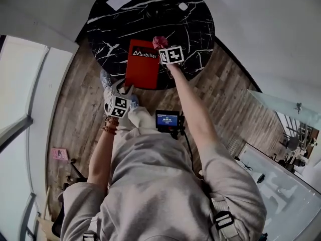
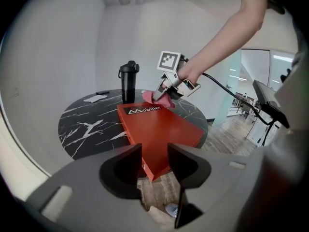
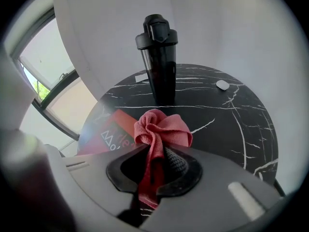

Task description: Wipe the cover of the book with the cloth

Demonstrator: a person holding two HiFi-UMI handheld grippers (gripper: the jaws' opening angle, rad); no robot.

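Observation:
A red book (image 1: 143, 64) with white lettering lies on the round black marble table (image 1: 115, 29), its near corner jutting past the table's edge. My right gripper (image 1: 170, 55) is shut on a bunched pink-red cloth (image 3: 161, 129) at the book's far right corner, by the lettering. From the left gripper view that cloth (image 2: 163, 100) touches the book (image 2: 159, 124). My left gripper (image 2: 155, 164) hovers off the table's near edge with its jaws apart. The book's near corner shows in the gap beyond them, untouched.
A tall black shaker bottle (image 3: 158, 57) stands just behind the cloth. A white sheet (image 1: 119, 0) and a small white object (image 1: 183, 6) lie at the table's far side. Wood floor surrounds the table, and a small screen device (image 1: 167, 120) hangs at the person's chest.

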